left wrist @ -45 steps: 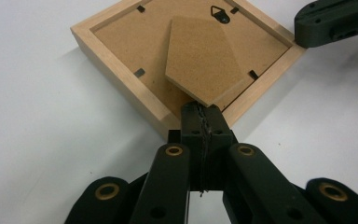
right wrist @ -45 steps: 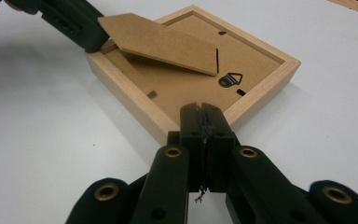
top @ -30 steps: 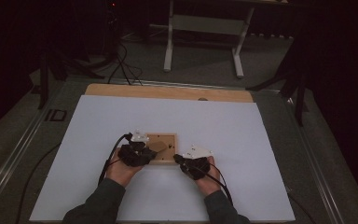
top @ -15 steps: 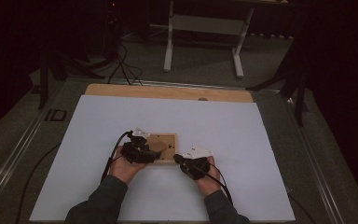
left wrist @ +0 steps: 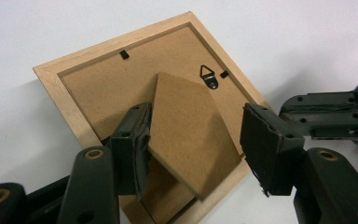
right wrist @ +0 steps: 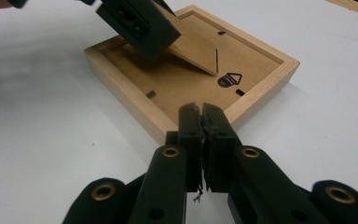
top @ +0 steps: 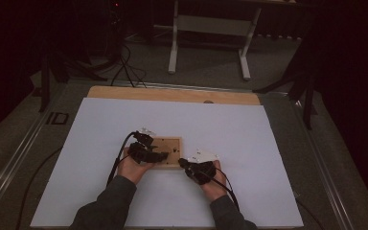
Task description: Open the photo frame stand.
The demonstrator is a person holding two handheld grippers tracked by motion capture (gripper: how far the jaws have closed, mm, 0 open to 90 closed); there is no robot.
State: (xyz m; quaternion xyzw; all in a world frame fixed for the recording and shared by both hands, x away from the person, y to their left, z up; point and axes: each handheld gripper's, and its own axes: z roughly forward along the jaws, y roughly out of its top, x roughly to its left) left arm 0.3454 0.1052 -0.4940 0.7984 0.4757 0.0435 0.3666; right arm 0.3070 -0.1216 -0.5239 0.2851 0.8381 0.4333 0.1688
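A light wooden picture frame (top: 172,143) lies face down on the white sheet, brown backing board (left wrist: 98,88) up. Its cardboard stand flap (left wrist: 186,135) is tilted up off the backing, below a metal hanger (left wrist: 209,76). My left gripper (left wrist: 198,128) stands open astride the flap, its left pad against the flap's edge and its right pad apart. From above, the left gripper (top: 160,155) reaches over the frame from the left. My right gripper (right wrist: 201,114) is shut with nothing in it, tips at the frame's near rim (right wrist: 140,109). From above, the right gripper (top: 182,163) sits at the frame's near right corner.
The white sheet (top: 249,139) covers most of the table, with a wooden strip (top: 172,94) along its far edge. Beyond the table are a white-legged stand (top: 208,28) and cables (top: 124,62) on the dark floor. Both hands rest on the sheet near the front.
My left gripper has edged slightly right over the frame. The right gripper and the frame have stayed in place.
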